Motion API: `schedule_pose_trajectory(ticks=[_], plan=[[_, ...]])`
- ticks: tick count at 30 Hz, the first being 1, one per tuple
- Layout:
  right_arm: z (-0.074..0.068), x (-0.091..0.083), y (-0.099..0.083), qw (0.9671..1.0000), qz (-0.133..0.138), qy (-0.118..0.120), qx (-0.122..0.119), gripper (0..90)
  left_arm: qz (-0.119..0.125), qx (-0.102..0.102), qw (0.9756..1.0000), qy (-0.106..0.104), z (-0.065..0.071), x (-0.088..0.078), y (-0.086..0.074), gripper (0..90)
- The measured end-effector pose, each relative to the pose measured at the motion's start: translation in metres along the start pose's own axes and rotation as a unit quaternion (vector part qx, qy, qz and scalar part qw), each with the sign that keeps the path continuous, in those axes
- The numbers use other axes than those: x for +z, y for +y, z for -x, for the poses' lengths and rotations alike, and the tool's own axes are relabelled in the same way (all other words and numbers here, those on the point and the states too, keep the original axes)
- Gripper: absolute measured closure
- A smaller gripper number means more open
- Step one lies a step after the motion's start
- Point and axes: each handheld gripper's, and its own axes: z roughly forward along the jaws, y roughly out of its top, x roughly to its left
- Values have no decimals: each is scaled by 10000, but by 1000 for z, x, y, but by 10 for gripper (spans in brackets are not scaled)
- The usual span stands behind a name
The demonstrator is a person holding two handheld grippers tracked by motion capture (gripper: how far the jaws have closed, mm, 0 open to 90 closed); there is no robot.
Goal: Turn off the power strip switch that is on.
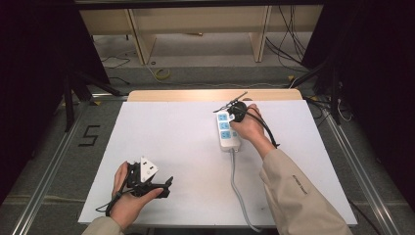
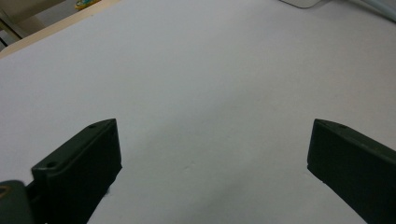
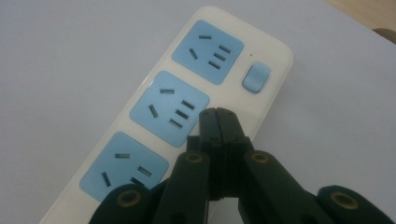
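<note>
Right gripper (image 3: 218,114), jaws pressed together on nothing, is hovering over the power strip (image 3: 261,112) at the centre of its own view, near the middle socket. That close view is revealing three blue sockets and one blue switch (image 3: 256,78). From the high view, the strip is lying right of centre, its one grey cable (image 1: 237,188) trailing toward the bottom edge. Left gripper (image 2: 212,154) is resting spread apart over bare white table (image 2: 210,70).

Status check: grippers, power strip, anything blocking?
Right gripper shut, above power strip, near switch. Left gripper open, empty, over table. Nothing blocking.
</note>
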Motion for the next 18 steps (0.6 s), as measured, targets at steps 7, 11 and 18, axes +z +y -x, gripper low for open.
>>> schedule_pose_trajectory(ticks=[7, 11, 18], plan=[[1, 0, 0, 9999, -20, 44, 120, 900, -13, 44, 10000, -4, 0, 0, 0, 23], [2, 0, 0, 9998, 5, 76, 184, 900, 1, 29, 10000, 6, 0, -1, 0, 22], [-1, -1, -1, 10000, 33, -53, 61, 900, -5, 25, 10000, 11, -1, -1, 0, 22]])
